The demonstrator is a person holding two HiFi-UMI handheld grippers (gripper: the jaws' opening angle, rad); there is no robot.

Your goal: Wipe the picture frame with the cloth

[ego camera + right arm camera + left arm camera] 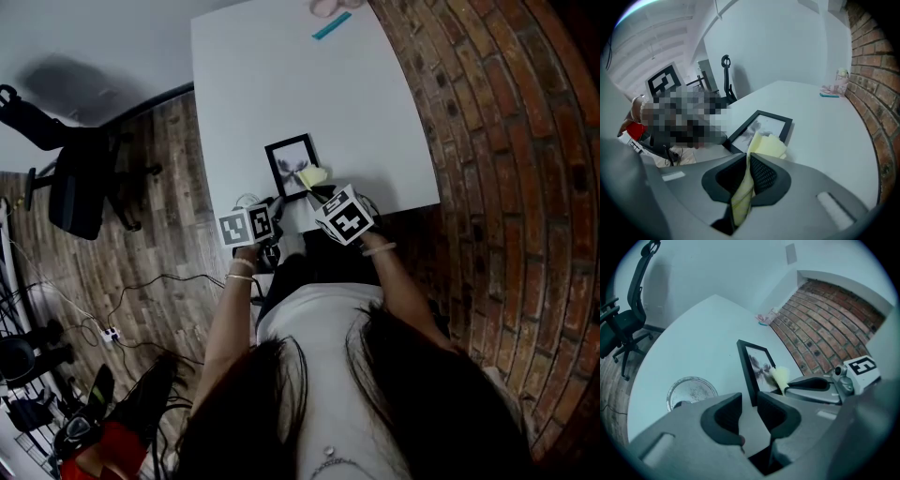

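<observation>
White counter (281, 84), brick wall on its R side. Frame (291, 164) lies near counter's front edge, picture side up. L tongs (749, 401) pinch frame's near L corner, only a bit apart. R tongs (747, 161) pressed together on yellow cloth (766, 145), whose free end sits on frame's near R part.

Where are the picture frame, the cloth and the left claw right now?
picture frame (287, 165), head view, on the print inside its black border.
cloth (767, 146), right gripper view, on its free yellow end.
left claw (749, 401), left gripper view, midway between its tips, at the frame's edge.
</observation>
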